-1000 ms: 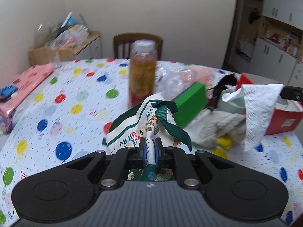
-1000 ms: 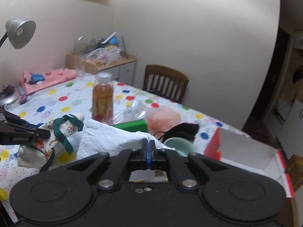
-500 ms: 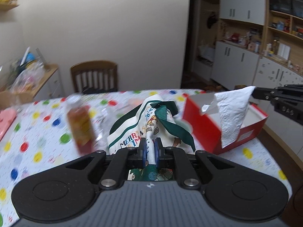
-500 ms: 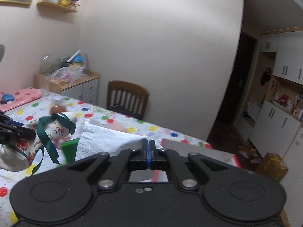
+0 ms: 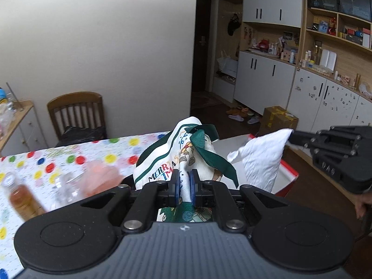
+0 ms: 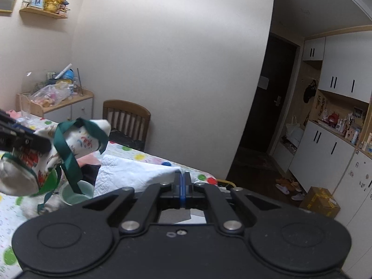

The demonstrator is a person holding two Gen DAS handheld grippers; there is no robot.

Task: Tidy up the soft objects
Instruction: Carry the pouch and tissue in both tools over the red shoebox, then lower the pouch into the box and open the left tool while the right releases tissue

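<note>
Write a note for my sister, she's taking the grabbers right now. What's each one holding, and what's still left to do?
Left gripper: shut on the Christmas cloth bag, held up off the table.
Right gripper: shut on the white paper towel, also in the air.
The red box sits open at the table's edge, below the towel.
Done: both soft things picked up.
Left: probably set them in the box.

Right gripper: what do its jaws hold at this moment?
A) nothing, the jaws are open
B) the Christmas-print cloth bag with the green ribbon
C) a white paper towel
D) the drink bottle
C: the right gripper has its jaws shut on a corner of the white paper towel, while the Christmas-print cloth bag is clamped in the left gripper.
</note>
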